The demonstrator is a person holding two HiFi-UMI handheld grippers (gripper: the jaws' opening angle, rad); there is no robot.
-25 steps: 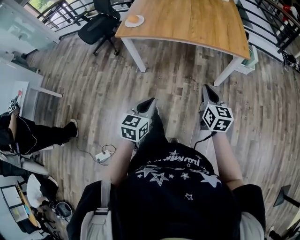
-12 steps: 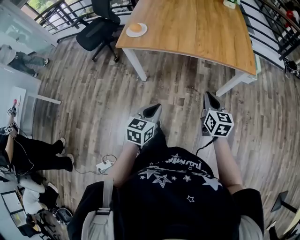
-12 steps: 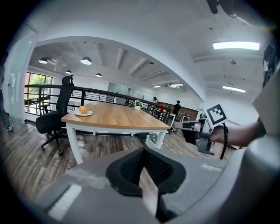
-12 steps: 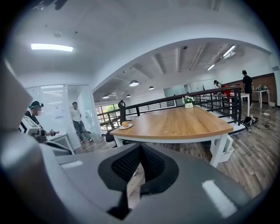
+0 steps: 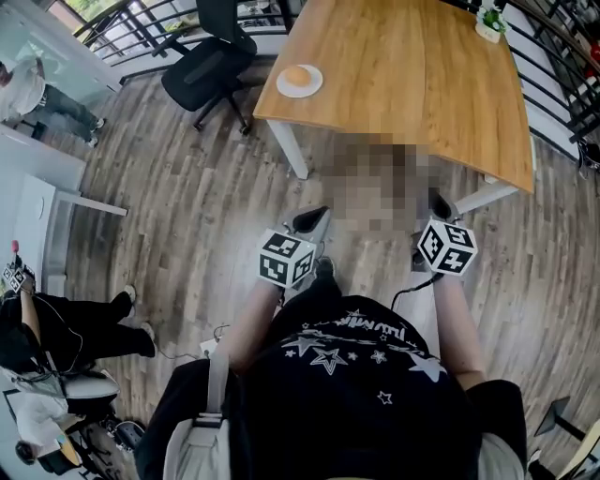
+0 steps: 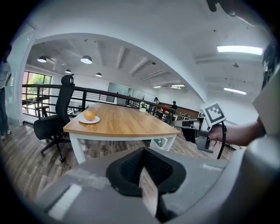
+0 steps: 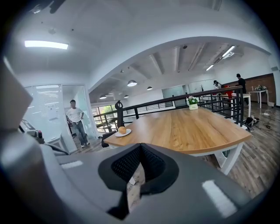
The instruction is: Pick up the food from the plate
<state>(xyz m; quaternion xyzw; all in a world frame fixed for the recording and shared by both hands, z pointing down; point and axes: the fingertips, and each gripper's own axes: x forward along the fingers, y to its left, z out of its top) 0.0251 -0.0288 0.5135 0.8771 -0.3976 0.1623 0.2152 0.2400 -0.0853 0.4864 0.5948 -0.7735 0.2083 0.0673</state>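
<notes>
A round orange piece of food (image 5: 297, 76) lies on a small white plate (image 5: 312, 86) at the near left corner of the wooden table (image 5: 412, 75). Both gripper views show the food (image 6: 89, 115) (image 7: 122, 130) on its plate (image 6: 89, 120) (image 7: 124, 133), still well ahead. My left gripper (image 5: 309, 223) and right gripper (image 5: 439, 202) hang over the wooden floor, short of the table and pointing toward it. The left gripper (image 6: 144, 151) is shut with nothing in it. So is the right gripper (image 7: 141, 148).
A black office chair (image 5: 208, 64) stands left of the table corner with the plate. A small potted plant (image 5: 488, 22) sits on the table's far end. Black railings (image 5: 553, 66) run behind and right of the table. People are at the left (image 5: 56, 319), one standing (image 7: 77, 119).
The table and plate have drawn nearer and shifted down and right in the head view as the person walks toward them. Both grippers stay shut and keep their spacing.
</notes>
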